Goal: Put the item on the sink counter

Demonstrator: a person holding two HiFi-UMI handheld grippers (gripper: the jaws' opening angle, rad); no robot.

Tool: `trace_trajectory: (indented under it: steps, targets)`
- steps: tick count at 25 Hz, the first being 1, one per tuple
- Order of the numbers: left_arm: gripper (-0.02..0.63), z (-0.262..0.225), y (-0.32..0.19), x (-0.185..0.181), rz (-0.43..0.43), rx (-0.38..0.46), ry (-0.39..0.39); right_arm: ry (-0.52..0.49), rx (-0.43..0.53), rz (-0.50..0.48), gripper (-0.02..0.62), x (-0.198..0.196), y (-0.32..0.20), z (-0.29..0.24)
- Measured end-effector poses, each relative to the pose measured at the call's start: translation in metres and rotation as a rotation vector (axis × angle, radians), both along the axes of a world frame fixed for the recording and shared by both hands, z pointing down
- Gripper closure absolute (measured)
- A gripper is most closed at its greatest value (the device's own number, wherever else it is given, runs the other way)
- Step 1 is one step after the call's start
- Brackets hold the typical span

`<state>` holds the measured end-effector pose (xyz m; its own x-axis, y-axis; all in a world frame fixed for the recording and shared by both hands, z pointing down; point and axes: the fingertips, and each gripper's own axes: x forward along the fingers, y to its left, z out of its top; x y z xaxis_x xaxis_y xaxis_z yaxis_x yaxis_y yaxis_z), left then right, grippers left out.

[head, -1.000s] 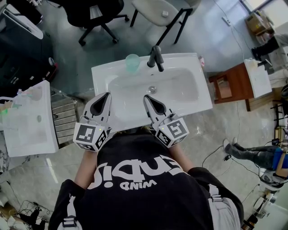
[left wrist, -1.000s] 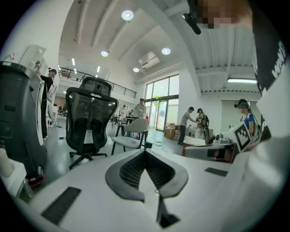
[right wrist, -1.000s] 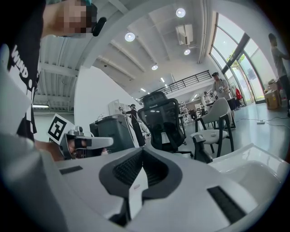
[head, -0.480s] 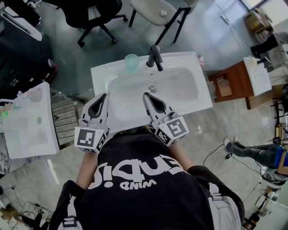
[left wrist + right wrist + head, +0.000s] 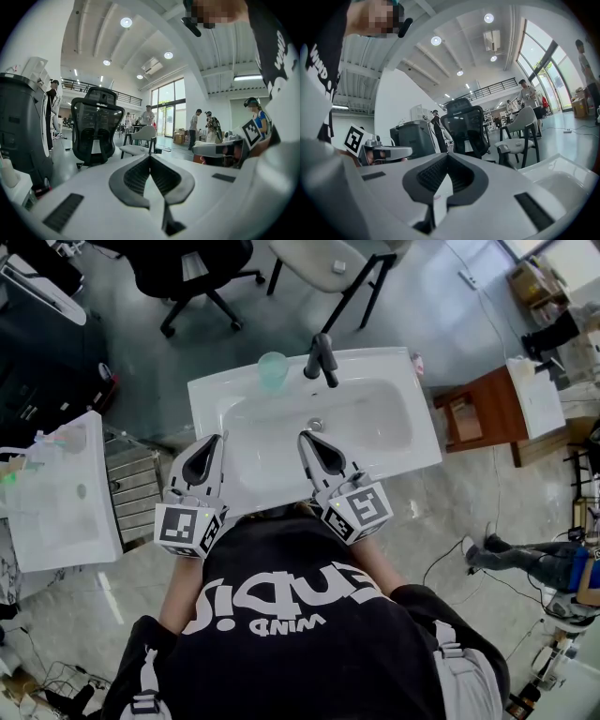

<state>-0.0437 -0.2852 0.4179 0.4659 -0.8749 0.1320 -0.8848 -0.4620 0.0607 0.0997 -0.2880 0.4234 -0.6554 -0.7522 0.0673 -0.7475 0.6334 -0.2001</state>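
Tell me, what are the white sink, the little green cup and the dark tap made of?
The sink looks like glazed ceramic: plain white, smooth, slightly shiny; it could be resin. The cup seems see-through plastic or glass, as its pale green looks translucent. The tap is probably metal with a dark matte coat, showing no bright shine.

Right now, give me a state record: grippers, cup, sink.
left gripper: shut, empty, over the sink's near-left rim
right gripper: shut, empty, over the basin's near side
cup: translucent green, upright on the sink counter, left of the faucet
faucet: black, at mid back rim
basin: only the drain shows
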Motion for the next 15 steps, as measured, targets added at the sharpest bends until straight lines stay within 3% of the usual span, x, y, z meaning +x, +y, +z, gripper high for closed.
trace_trajectory:
  steps: [15]
  targets:
    - [0.586,0.0058,-0.0003,0.0059,-0.004,-0.029,0.004,0.01,0.003,-0.005,0.577,0.0047,-0.002,0.0009]
